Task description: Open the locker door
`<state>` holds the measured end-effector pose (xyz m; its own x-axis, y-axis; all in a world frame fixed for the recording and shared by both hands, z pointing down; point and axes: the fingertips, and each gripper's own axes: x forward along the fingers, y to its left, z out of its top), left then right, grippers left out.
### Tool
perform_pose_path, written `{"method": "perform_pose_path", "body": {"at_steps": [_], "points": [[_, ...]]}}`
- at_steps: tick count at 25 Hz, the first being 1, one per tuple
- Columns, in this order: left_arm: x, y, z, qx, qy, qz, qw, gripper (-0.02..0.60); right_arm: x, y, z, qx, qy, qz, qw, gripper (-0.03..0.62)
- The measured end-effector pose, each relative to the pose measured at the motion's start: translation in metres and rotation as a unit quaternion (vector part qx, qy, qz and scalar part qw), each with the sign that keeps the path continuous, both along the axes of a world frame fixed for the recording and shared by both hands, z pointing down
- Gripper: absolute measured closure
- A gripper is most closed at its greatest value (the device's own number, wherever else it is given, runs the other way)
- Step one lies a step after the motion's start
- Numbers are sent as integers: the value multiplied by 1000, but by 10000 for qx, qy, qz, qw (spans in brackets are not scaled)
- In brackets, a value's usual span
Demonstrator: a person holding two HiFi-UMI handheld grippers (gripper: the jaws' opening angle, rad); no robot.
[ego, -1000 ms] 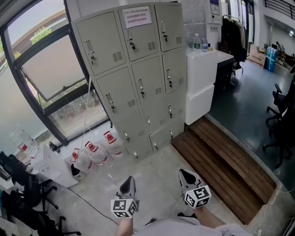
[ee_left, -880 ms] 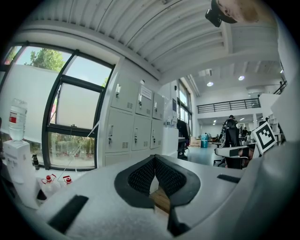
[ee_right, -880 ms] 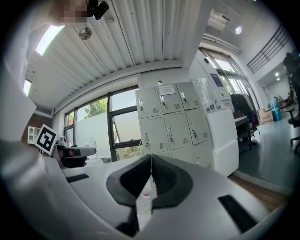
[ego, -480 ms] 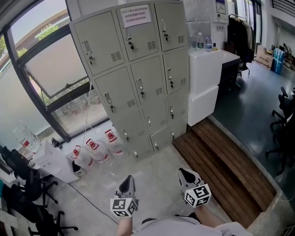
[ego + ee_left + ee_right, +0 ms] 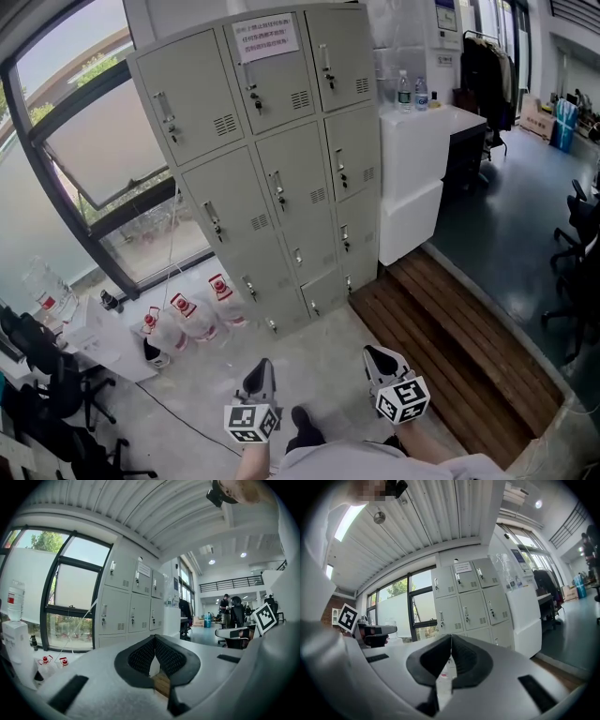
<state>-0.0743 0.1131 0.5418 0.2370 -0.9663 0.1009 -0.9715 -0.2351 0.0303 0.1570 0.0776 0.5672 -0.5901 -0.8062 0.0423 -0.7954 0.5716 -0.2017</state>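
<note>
Not started really: every locker (image 5: 272, 159) door looks closed, left gripper (image 5: 262, 367) and right gripper (image 5: 377, 354) low in frame (fingers pinched together, empty), nowhere near it.

Pale grey locker (image 5: 272, 159); white cabinet (image 5: 412, 187); brown striped decking (image 5: 450, 337); red-labelled bottles (image 5: 183, 314).

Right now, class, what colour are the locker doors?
The locker doors are a pale grey-beige, clearest in the head view.
</note>
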Motion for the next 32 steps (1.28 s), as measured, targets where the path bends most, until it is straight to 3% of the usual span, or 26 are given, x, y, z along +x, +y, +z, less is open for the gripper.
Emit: {"method": "perform_pose_path", "body": {"at_steps": [9,20,25,32], "points": [[-50,-119,16,40,39,265,9996,578,-43,-96,12,1,80,224,9997,580],[-153,-323,-13,150,85,907,9957,578,-165,-281,-13,96,49,623,9980,580],[-176,-366,-8,89,214,890,9958,580,-201,-332,-22,122,55,520,9986,580],[-190,-403,-1,-15,229,597,9980,578,-201,-386,-17,-2,177,457,9988,580]]}}
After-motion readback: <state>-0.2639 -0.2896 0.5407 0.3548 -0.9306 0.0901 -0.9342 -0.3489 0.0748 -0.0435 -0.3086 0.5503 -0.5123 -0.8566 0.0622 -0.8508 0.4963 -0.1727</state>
